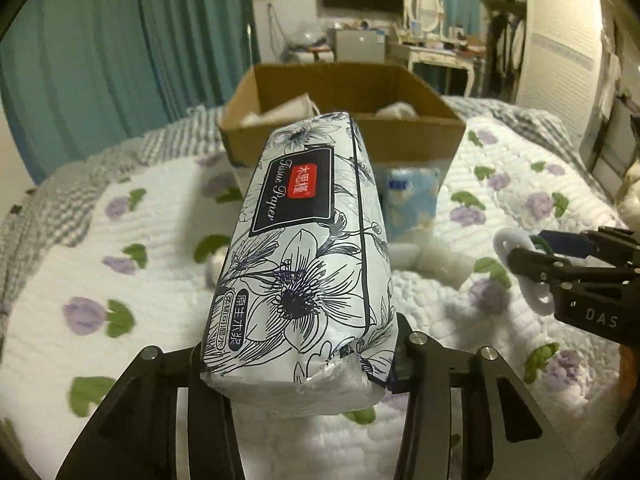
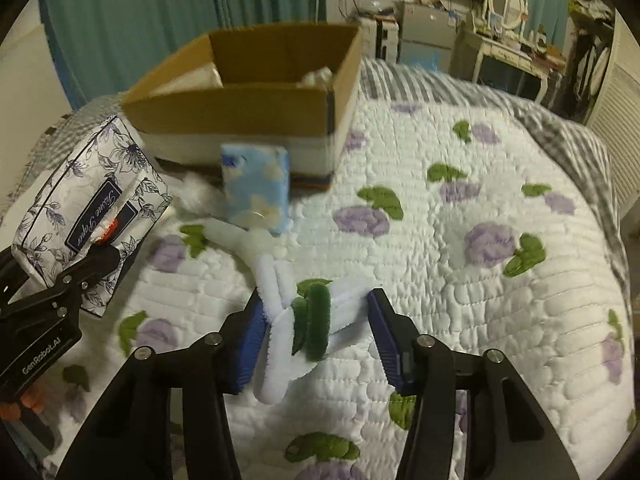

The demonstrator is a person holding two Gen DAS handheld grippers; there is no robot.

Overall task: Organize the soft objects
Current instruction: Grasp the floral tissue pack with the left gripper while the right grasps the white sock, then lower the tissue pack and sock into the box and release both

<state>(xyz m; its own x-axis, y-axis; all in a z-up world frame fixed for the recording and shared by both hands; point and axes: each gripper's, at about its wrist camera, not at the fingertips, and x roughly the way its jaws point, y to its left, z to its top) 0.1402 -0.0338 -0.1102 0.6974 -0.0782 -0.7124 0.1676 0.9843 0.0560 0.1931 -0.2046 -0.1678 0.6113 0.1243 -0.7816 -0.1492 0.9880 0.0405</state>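
My left gripper (image 1: 298, 364) is shut on a white tissue pack with dark flower print (image 1: 308, 256) and holds it above the bed, pointing toward the cardboard box (image 1: 344, 136). The pack also shows in the right wrist view (image 2: 88, 212), with the left gripper (image 2: 60, 292) below it. My right gripper (image 2: 316, 332) is open around a white and green fuzzy pipe-cleaner flower (image 2: 304, 320) lying on the quilt. A blue tissue pack (image 2: 256, 188) leans against the box (image 2: 248, 116); it also shows in the left wrist view (image 1: 410, 204). The box holds white soft items.
The bed has a white quilt with purple flowers (image 2: 480, 240). A white fluffy item (image 2: 196, 196) lies beside the blue pack. Teal curtains (image 1: 120, 60), a dresser with mirror (image 1: 436, 52) and a wardrobe (image 1: 560, 40) stand behind the bed.
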